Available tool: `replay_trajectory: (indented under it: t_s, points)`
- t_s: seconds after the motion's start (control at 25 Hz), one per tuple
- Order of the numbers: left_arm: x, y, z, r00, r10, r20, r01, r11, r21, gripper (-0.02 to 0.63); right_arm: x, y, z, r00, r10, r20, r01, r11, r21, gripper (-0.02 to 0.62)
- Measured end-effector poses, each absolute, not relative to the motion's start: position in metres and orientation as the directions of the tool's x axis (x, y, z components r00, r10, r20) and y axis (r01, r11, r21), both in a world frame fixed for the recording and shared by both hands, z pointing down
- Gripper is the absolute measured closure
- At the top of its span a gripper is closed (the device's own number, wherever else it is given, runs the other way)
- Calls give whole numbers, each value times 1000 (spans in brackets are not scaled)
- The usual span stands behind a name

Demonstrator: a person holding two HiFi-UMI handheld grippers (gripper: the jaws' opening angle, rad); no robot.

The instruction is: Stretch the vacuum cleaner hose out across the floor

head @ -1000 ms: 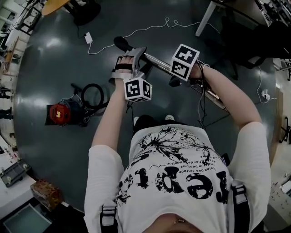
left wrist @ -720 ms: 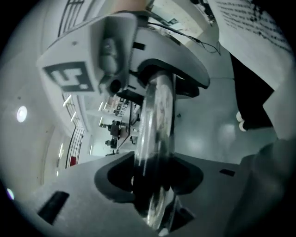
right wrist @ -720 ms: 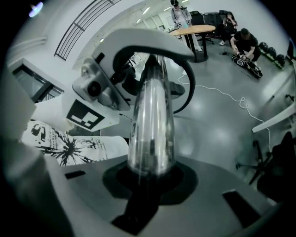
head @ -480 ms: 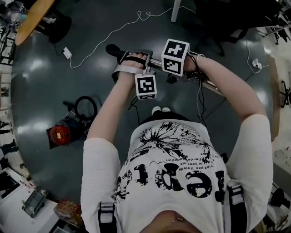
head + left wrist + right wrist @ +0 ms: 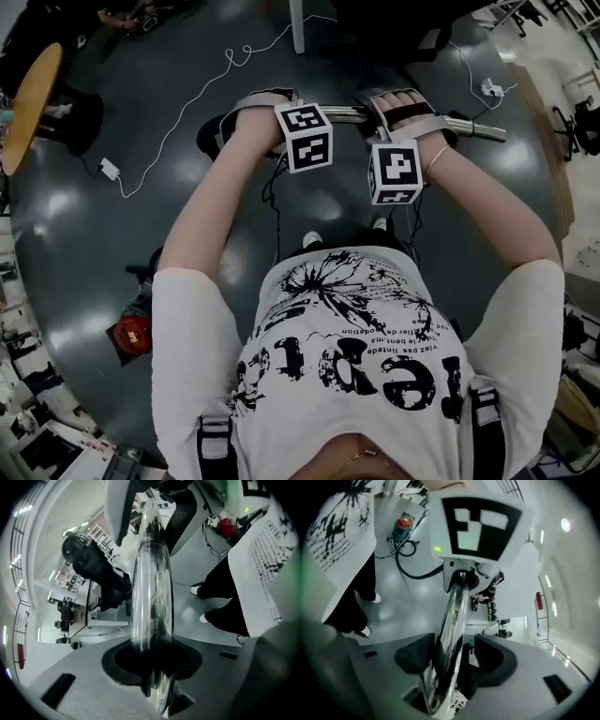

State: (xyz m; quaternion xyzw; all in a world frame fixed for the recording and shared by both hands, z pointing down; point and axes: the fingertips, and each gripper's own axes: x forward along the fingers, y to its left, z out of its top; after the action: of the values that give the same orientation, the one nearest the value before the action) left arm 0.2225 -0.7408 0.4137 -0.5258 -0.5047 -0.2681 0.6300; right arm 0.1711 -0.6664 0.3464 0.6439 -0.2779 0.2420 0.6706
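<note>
A chrome vacuum tube [image 5: 342, 114] lies level across the head view, with a black end piece [image 5: 211, 136] at its left. My left gripper [image 5: 261, 105] is shut on the tube [image 5: 152, 573], which fills its jaws in the left gripper view [image 5: 152, 667]. My right gripper [image 5: 405, 108] straddles the same tube [image 5: 452, 616] further right. Its jaws have just been opening: the tube leans on one jaw with a gap beside the other [image 5: 457, 663]. The black hose [image 5: 410, 571] loops back to the red vacuum cleaner [image 5: 131, 333].
A white cable [image 5: 187, 103] with an adapter [image 5: 108, 169] snakes over the dark floor to the left. A round wooden table [image 5: 33, 98] stands far left, a white table leg [image 5: 297, 23] ahead. The person's shoes [image 5: 314, 241] are below the tube.
The tube has swung from slanting to level across the view. Both hands moved with it, the right one now lower and beside the left. The red vacuum has slid toward the lower left.
</note>
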Motion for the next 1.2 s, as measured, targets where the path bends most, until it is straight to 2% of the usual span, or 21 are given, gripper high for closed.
replay_trajectory:
  t_s: [0.16,0.32,0.48,0.56,0.64,0.8,0.88,1.0,1.16,1.2]
  points:
    - [206,-676,395,124,207,971,913,359,-193,486,163,-591,314,857,70,511,-514,189,836,354]
    - [185,-590,379,-64,228,972,923,383,-29,486,175,-506,302,896,140,422,-442,188,877,356]
    - [150,-508,389,-250,196,948,908,388,159,488,177,-415,312,878,162,450,-473,145,869,359]
    - [127,-472,397,-346,168,923,884,388,261,489,168,-369,318,870,157,467,-490,187,851,450]
    - [104,-436,401,-458,171,872,850,372,374,489,154,-334,328,858,112,500,-513,194,836,500]
    - [61,-373,405,-638,191,746,751,370,547,489,121,-262,350,788,136,600,-615,227,755,503]
    - [49,-347,413,-651,180,738,737,385,556,489,108,-235,359,747,162,644,-664,220,714,503]
    - [47,-300,429,-588,200,784,780,397,484,489,105,-191,368,702,206,682,-711,253,656,503]
    - [48,-252,462,-412,316,855,887,355,296,488,97,-149,395,644,227,730,-762,271,588,505]
    - [55,-242,472,-346,360,867,915,333,227,462,98,-138,403,628,230,743,-776,256,577,505]
